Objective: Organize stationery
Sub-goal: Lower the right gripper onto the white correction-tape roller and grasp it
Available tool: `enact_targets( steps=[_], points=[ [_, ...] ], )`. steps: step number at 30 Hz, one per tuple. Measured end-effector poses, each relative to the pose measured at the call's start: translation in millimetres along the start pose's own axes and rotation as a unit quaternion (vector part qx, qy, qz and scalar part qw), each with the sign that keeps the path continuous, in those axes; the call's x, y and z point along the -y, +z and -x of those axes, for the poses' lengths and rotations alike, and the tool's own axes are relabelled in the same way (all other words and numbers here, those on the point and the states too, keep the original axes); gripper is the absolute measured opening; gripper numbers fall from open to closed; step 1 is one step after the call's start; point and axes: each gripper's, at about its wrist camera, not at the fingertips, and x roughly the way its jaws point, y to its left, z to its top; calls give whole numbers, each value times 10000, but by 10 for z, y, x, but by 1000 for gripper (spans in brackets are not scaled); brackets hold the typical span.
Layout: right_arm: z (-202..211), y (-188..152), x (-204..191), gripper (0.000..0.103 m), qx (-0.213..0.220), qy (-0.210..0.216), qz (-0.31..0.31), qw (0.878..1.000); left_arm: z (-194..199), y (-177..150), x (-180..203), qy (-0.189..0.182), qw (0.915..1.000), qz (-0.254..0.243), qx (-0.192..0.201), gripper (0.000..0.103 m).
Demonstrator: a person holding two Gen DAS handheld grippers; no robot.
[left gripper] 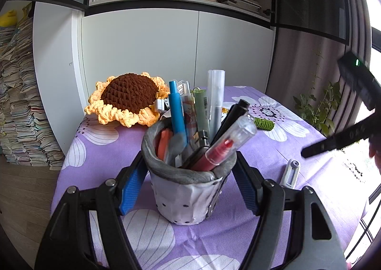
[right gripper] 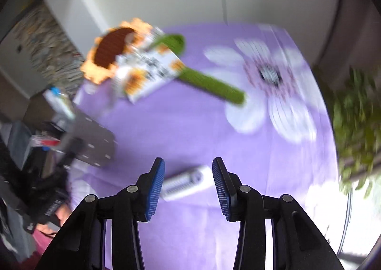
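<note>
So the pen pouch is the landmark here. The left gripper has its fingers pressed against both sides of it, and the soft cloth wall looks squeezed in, holding it upright on the table. It's already stuffed: a red pen in a clear barrel, a black marker, a blue pen, a grey-capped marker and a few more.

Just to the right of the pouch lies a white correction tape, flat on the purple cloth. That looks like the last loose item, so I'd guess we're nearly done. Further back, behind the pouch, there's a crochet sunflower.

The right wrist view is blurry but shows what the left one can't: the right gripper has its fingers spread apart and empty, with the correction tape on the cloth between them. It also shows the sunflower's long green stem and a printed card, mostly hidden behind the pouch in the left view.
</note>
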Motion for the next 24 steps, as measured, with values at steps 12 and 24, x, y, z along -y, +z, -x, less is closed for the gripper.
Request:
enact_targets(
  steps=[12, 24],
  points=[
    [-417, -79, 310, 42, -748, 840, -1282, 9853, -2, 2, -6, -3, 10000, 5, -5, 71],
    [-747, 267, -421, 42, -841, 403, -123, 9956, 1, 2, -2, -7, 10000, 11, -10, 71]
  ],
)
